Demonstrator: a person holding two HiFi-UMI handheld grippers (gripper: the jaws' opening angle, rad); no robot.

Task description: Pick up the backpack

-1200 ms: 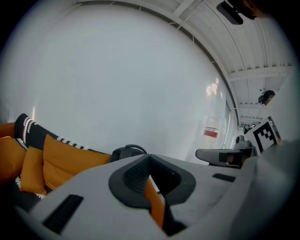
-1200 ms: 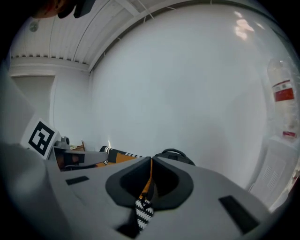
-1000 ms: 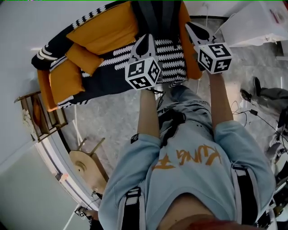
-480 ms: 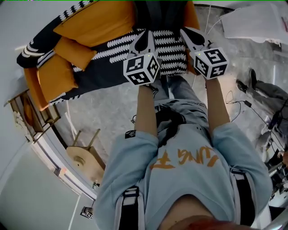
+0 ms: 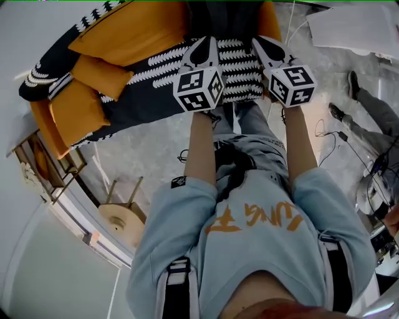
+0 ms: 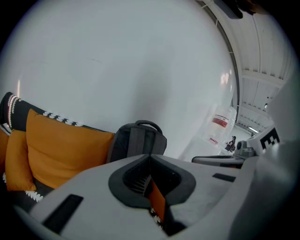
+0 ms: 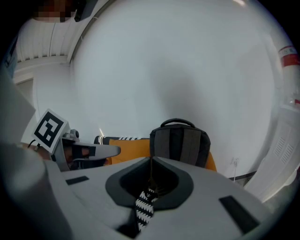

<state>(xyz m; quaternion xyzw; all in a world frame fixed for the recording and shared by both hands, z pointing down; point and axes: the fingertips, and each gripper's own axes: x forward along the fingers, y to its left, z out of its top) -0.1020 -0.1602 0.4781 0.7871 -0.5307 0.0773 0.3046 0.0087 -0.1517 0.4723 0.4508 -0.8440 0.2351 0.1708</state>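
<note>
On sofa [image 5: 124, 37], backpack [image 7: 180, 140] base hidden behind left gripper [image 6: 150, 158], right gripper [image 7: 151, 160], both pressed together.

The left tongs [image 5: 205, 42] and right tongs [image 5: 260, 43] hover side by side before the dark backpack [image 5: 223, 19] on the sofa [image 5: 138, 104].

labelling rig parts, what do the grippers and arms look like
Left gripper and right gripper are pale grey with black-lined tapering fingers, each bearing a white cube of black square markers. Sleeves are light blue, with a small black patch on the left.
</note>
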